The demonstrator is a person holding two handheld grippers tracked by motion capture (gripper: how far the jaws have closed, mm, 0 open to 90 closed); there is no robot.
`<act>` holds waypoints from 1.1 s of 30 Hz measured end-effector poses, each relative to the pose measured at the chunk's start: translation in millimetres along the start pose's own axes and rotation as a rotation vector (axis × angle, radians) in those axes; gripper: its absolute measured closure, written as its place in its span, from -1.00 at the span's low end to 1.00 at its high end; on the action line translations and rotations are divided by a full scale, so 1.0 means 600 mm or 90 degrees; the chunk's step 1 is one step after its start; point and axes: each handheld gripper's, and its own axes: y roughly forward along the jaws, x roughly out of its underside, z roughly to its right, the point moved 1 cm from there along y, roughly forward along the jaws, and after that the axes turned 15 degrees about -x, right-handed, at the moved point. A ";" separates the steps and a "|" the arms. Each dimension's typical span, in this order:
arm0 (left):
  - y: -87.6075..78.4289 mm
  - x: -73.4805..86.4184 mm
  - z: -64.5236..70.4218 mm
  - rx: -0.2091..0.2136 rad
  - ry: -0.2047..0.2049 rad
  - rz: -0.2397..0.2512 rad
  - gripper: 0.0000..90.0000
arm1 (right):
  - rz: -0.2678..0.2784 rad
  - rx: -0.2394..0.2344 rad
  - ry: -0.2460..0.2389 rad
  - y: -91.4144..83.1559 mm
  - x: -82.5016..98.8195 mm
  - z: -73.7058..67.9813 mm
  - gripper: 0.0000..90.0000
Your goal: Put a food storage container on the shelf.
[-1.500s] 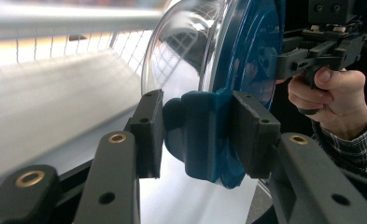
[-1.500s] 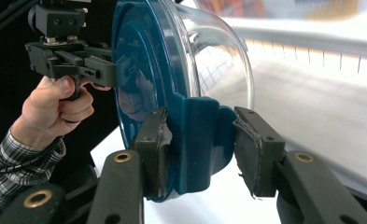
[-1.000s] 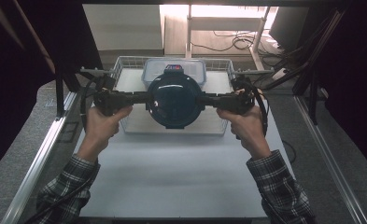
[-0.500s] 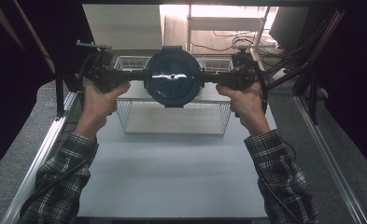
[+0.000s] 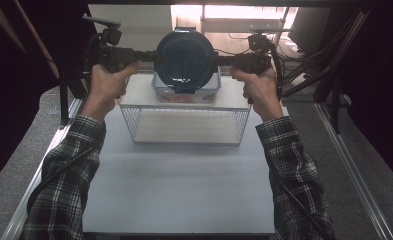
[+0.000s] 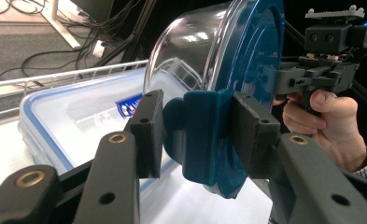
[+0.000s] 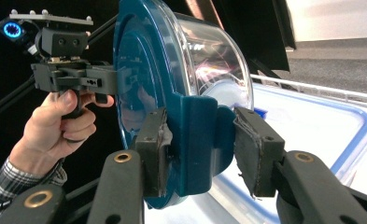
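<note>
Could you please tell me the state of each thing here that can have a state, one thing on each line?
round container: blue lid on, tipped on its side, lifted above the basket.
left gripper: shut on the container's lid tab.
right gripper: shut on the opposite lid tab.
rectangular box: lid closed, resting in the basket.
wire basket: upright on the table, near half bare.

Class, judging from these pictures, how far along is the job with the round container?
Done: the round container is off the surface, above the wire basket. In hand: left gripper and right gripper clamp its blue latch tabs. Left: setting it down somewhere, likely.
</note>
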 end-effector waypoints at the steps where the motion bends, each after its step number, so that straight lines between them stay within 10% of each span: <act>1: 0.003 -0.001 -0.003 0.000 -0.003 -0.001 0.27 | 0.004 -0.001 0.004 0.002 -0.002 0.004 0.25; 23: 0.034 0.003 -0.037 0.004 -0.036 0.003 0.20 | 0.012 0.028 0.041 0.020 -0.016 0.039 0.19; 27: 0.041 0.000 -0.025 -0.094 0.002 0.011 0.20 | 0.011 0.041 0.041 0.027 -0.018 0.040 0.04; 32: 0.049 0.003 -0.026 -0.080 -0.005 0.029 0.31 | 0.027 0.047 0.083 0.026 -0.013 0.062 0.10; 33: 0.051 0.002 -0.023 -0.082 -0.005 0.032 0.29 | 0.033 0.089 0.052 0.024 -0.013 0.061 0.27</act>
